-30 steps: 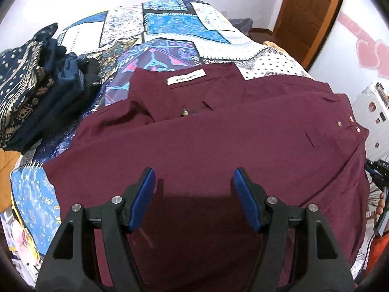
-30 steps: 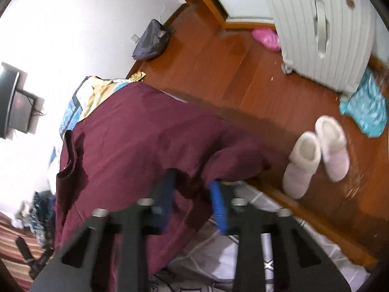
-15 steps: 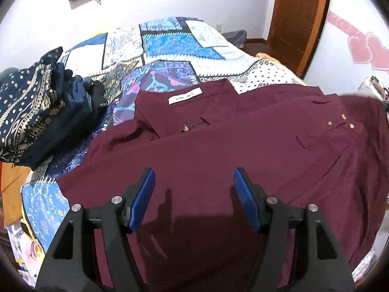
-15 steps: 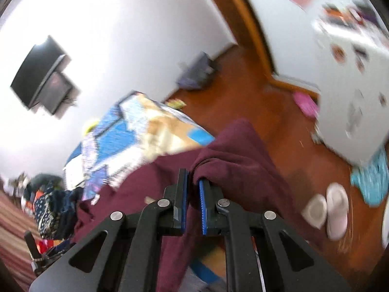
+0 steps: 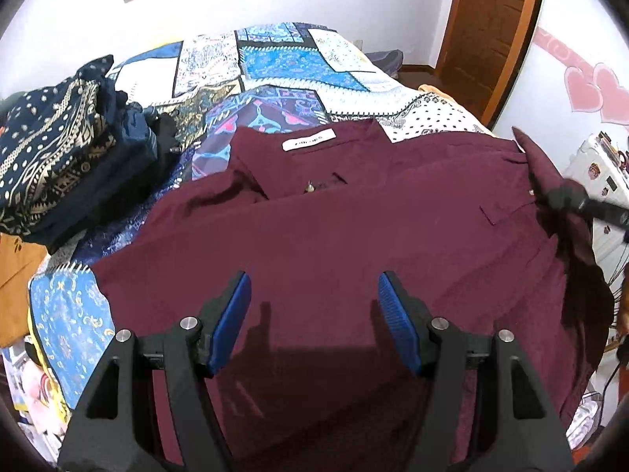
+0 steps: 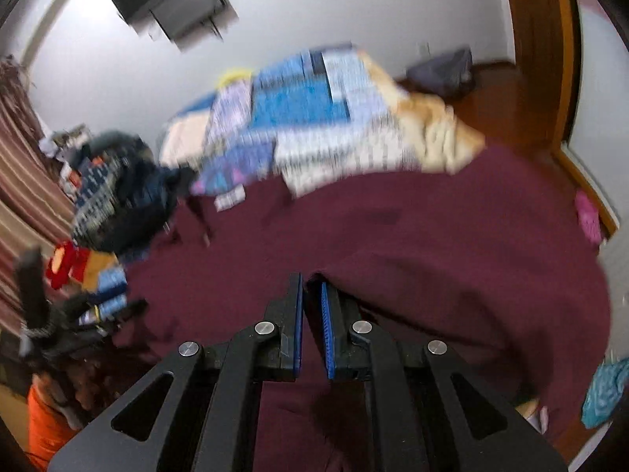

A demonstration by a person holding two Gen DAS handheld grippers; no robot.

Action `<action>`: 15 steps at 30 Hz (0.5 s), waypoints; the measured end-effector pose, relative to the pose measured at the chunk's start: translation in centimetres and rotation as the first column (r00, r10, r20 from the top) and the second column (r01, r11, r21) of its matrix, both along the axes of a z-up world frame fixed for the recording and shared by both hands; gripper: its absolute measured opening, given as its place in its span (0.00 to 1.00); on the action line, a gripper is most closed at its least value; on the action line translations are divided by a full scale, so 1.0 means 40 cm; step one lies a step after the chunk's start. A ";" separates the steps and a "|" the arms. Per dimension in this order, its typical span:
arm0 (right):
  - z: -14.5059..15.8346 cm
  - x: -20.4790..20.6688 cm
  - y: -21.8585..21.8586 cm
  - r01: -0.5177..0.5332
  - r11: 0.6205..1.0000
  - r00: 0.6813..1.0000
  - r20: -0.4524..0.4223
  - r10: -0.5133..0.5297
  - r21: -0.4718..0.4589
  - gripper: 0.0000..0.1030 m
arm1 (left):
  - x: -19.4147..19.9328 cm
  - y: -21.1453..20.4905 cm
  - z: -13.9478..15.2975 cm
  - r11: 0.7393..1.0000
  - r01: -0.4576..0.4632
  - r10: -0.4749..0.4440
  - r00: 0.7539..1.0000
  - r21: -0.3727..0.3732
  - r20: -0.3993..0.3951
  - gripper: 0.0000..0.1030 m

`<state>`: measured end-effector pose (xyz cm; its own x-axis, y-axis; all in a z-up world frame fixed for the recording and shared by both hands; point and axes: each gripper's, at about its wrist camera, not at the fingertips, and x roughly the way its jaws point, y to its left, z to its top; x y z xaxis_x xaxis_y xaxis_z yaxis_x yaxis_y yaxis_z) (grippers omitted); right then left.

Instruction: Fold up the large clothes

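Note:
A large maroon shirt (image 5: 334,236) lies spread on a patchwork bed, collar and white label (image 5: 309,142) toward the far side. My left gripper (image 5: 312,306) is open and empty, hovering above the shirt's lower middle. My right gripper (image 6: 310,295) is shut on a fold of the maroon shirt (image 6: 432,255) and lifts its right side. In the left wrist view the right gripper (image 5: 566,196) appears at the right edge, holding up the shirt's sleeve area. The right wrist view is motion-blurred.
A pile of dark blue patterned clothes (image 5: 59,165) sits on the bed's left. The patchwork bedspread (image 5: 283,63) extends beyond the collar. A wooden door (image 5: 495,27) and a white appliance (image 5: 601,173) stand on the right. A wall-mounted TV (image 6: 173,4) hangs on the wall.
My right gripper closed on the shirt's right edge and lifted it up and inward over the bed. My left gripper stayed open, and its view tilted up slightly.

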<state>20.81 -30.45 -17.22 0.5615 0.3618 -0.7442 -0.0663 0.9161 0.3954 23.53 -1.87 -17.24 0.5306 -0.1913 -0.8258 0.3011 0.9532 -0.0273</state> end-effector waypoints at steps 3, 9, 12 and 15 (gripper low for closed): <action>-0.030 -0.018 -0.034 0.026 0.998 0.998 -0.051 -0.024 0.051 0.12 | -0.005 -0.003 0.001 1.000 0.007 -0.007 1.000 0.010 0.006 0.64; 0.022 -0.076 -0.111 0.169 0.979 0.984 -0.068 -0.162 0.111 0.64 | -0.010 -0.018 0.015 1.000 0.020 -0.020 0.999 0.003 0.035 0.64; 0.029 -0.092 -0.154 0.252 0.954 0.967 -0.082 -0.241 0.165 0.65 | -0.008 -0.024 0.015 1.000 0.022 -0.021 0.999 -0.017 0.033 0.64; -0.013 -0.097 -0.214 0.365 0.894 0.929 -0.155 -0.335 0.259 0.65 | -0.005 -0.028 0.013 0.999 0.021 -0.020 0.999 -0.028 0.028 0.64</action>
